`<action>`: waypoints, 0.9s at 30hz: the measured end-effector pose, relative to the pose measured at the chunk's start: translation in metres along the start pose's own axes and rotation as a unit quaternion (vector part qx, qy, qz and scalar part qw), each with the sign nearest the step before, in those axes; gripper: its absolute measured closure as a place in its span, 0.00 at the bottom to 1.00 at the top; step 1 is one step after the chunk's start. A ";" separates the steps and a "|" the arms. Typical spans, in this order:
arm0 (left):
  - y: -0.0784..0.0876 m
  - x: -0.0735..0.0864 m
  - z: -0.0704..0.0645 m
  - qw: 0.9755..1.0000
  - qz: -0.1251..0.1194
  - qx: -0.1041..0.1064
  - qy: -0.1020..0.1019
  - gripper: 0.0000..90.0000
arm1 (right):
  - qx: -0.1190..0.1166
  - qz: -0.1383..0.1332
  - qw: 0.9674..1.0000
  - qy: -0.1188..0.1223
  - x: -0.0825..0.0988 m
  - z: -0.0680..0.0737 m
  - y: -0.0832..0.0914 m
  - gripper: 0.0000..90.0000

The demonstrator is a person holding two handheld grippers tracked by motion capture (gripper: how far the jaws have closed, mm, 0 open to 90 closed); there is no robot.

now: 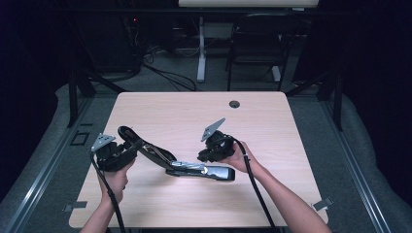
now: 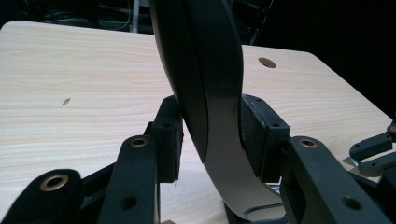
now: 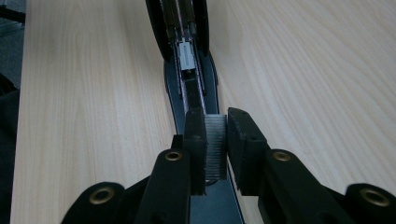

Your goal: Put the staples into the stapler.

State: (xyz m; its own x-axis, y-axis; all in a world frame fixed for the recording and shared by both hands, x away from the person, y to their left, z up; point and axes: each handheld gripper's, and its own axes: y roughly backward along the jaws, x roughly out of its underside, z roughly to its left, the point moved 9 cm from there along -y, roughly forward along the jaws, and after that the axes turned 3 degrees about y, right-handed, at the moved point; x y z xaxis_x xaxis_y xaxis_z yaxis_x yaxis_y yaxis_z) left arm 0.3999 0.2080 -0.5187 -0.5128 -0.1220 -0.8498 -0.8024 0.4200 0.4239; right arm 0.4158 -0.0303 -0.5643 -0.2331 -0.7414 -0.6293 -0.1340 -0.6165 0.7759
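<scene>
Nearest in the right gripper view, the right gripper (image 3: 215,140) holds a strip of staples (image 3: 215,144) between its fingers (image 3: 195,140), closed narrowly on the strip, poised directly above the rear of the open stapler's magazine channel (image 3: 189,70). In the high view the right gripper (image 1: 210,154) sits just above the stapler base (image 1: 206,171), which lies flat on the desk (image 1: 272,126) near its front edge, slightly right of centre. To the left, the left gripper (image 1: 127,150) holds the stapler's top cover (image 1: 150,149), swung up and back from the base; in the left gripper view its fingers (image 2: 170,135) press on either side of the curved black-and-grey cover (image 2: 210,93), partly closed and holding it upright. Judged step: loading staples, with the cover held open by one hand and the strip brought to the channel by the other. The strip appears aligned lengthwise with the channel but not yet seated. Next move likely calls for lowering the strip into the rail with legs down, keeping it straight so it does not jam against the pusher (image 3: 186,55), then releasing. The cover must remain held open until then. Farther off, a cable grommet hole (image 1: 234,104) marks the desk's far side; beyond it, a chair (image 1: 257,43) stands on the floor.
</scene>
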 end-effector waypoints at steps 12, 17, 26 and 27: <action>0.000 0.000 0.000 1.000 0.001 0.001 0.000 0.68 | -0.009 0.007 1.000 0.011 0.002 0.006 -0.016 0.87; 0.000 0.000 0.000 1.000 0.001 0.002 0.000 0.68 | -0.011 0.012 1.000 0.015 0.004 0.007 -0.021 0.87; 0.000 0.000 0.000 1.000 0.001 0.002 -0.001 0.68 | -0.011 0.017 1.000 0.023 0.006 0.006 -0.024 0.87; 0.000 0.000 0.000 1.000 0.002 0.002 -0.001 0.68 | -0.010 0.016 1.000 0.023 0.007 0.005 -0.025 0.87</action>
State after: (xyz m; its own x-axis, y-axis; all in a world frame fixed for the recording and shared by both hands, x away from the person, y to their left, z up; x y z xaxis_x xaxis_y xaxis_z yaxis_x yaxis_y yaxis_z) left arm 0.3997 0.2081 -0.5189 -0.5146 -0.1188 -0.8492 -0.7998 0.4234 0.4254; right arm 0.4123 -0.0185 -0.5874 -0.1926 -0.7718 -0.6059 -0.1073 -0.5972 0.7949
